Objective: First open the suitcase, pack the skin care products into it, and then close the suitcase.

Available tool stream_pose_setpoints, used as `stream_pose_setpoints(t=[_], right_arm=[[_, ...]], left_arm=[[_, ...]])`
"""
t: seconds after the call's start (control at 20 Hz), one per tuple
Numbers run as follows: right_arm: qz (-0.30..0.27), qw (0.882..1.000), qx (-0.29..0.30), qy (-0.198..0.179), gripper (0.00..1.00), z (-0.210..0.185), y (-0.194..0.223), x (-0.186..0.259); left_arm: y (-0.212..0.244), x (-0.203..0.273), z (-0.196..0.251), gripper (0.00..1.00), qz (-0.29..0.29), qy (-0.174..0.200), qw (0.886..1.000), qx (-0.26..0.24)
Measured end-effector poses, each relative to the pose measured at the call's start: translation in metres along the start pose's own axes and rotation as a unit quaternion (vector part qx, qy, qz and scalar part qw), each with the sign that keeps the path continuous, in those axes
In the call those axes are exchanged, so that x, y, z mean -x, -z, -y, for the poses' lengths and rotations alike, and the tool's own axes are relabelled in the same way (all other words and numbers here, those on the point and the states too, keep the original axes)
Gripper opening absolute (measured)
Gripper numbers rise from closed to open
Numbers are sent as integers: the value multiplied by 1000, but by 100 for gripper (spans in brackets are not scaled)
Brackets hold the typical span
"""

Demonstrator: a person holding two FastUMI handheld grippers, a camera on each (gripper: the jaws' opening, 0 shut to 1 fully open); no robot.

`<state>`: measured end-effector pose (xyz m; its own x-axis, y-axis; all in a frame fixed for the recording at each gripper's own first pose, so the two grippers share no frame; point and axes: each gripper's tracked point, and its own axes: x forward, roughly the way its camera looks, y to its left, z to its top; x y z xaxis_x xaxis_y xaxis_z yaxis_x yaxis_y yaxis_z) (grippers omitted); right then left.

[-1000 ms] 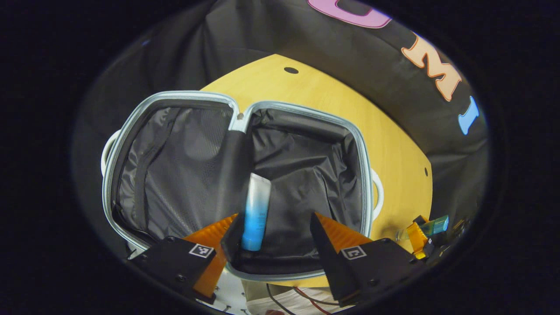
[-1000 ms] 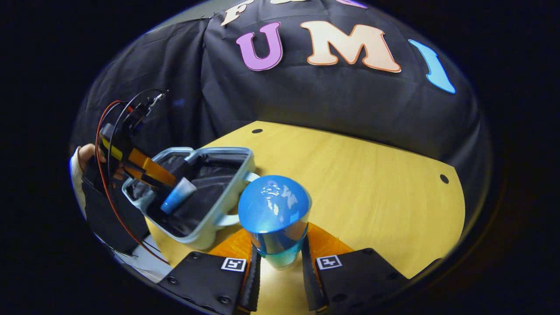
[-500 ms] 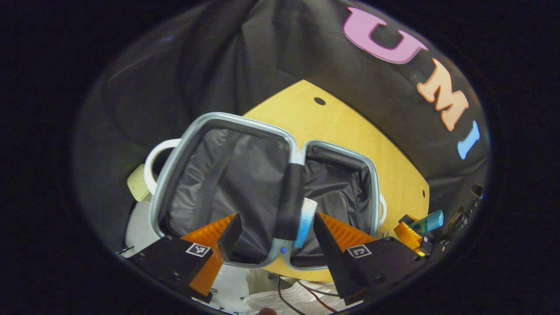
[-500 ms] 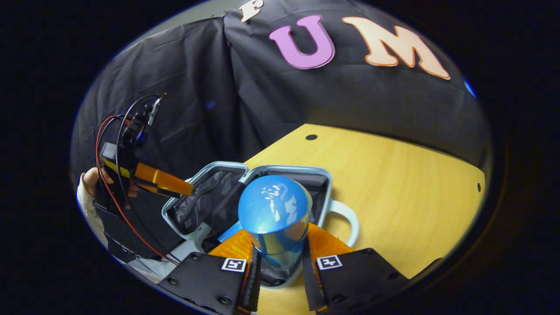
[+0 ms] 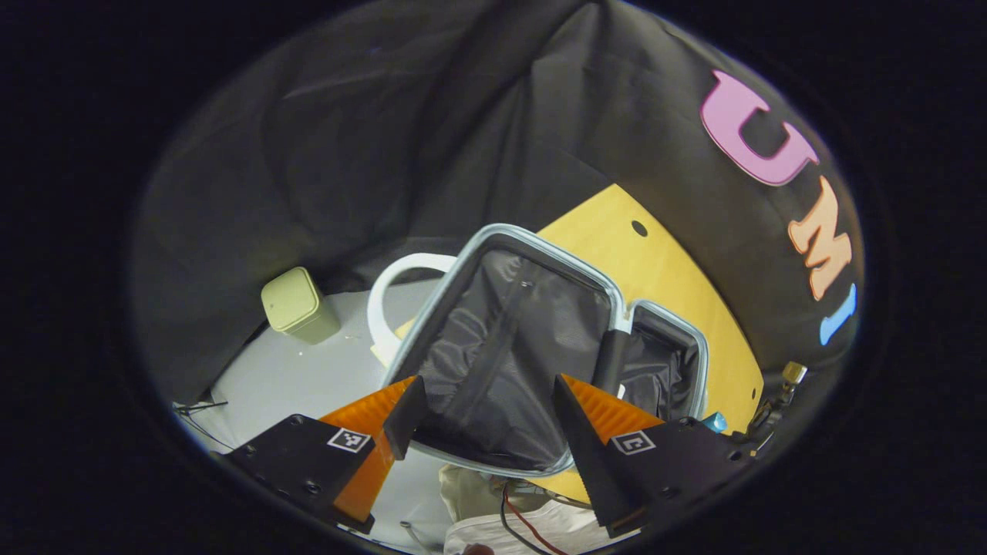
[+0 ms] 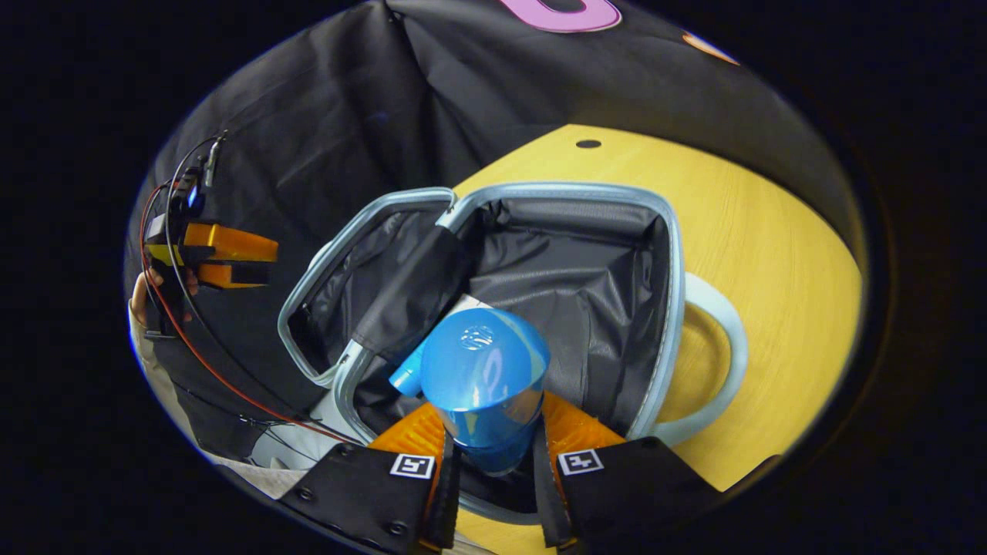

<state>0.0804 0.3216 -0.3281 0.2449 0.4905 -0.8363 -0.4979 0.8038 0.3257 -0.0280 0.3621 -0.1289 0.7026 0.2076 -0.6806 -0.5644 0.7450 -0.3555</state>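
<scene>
Right gripper (image 6: 487,451): both fingers clamped on a blue bottle (image 6: 484,381), gripped low on the body, domed cap end pointing away from the camera. The bottle hangs over the near part of the right half of the open suitcase (image 6: 669,254), above the dark lining. Just left of it, a blue-and-white tube (image 6: 407,374) lies in the same half, partly under the dark divider flap (image 6: 412,289).

Left gripper (image 5: 482,412): fingers spread apart, nothing between them. In the right gripper view it sits well to the left of the case (image 6: 231,254), held in a person's hand (image 6: 143,297). In its own view it looks down on the left half of the suitcase (image 5: 501,354); a pale green bin (image 5: 297,304) stands on the floor further left.

Table (image 6: 771,231): yellow wood, suitcase lying open flat on it, white handle (image 6: 721,370) at the right.

Handling, judged: bottle looks like glossy rigid plastic, likely light, probably slippery on the rounded cap. Best held across the straight body, as it is now. Lining is soft fabric, so a low release should be safe; bottle may roll toward the tube.
</scene>
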Motion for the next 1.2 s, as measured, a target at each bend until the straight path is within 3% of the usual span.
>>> stream_pose_setpoints(t=[0.3, 0.4, 0.5, 0.6, 0.65, 0.8, 0.85, 1.05, 1.1, 1.2], right_arm=[[-9, 1000, -3, 28, 44, 10, 3, -9], [6, 1000, -17, 23, 49, 6, -6, -6], [29, 999, -28, 28, 48, 8, -19, -5], [48, 998, -33, 30, 77, 8, -29, 1], [60, 997, -36, 29, 70, 7, -34, 7], [96, 994, -34, 45, 98, 14, -48, 23], [108, 992, -37, 53, 94, 17, -51, 30], [140, 984, -58, 97, 94, 44, -60, 65], [147, 981, -66, 109, 98, 52, -61, 75], [161, 975, -92, 122, 98, 62, -62, 93]], left_arm=[[-18, -6, -42, 97, 9, -21, 999, 40], [-24, -11, -59, 97, 8, -32, 998, 51], [-31, -20, -77, 97, 8, -42, 997, 58], [-36, -31, -88, 97, 3, -44, 997, 67], [-39, -39, -92, 97, 0, -42, 996, 74], [-42, -58, -108, 97, -11, -42, 995, 89], [-44, -63, -113, 97, -14, -40, 995, 91], [-45, -88, -125, 96, -35, -32, 994, 100], [-45, -94, -127, 96, -40, -33, 994, 101], [-39, -108, -133, 95, -56, -39, 993, 100]])
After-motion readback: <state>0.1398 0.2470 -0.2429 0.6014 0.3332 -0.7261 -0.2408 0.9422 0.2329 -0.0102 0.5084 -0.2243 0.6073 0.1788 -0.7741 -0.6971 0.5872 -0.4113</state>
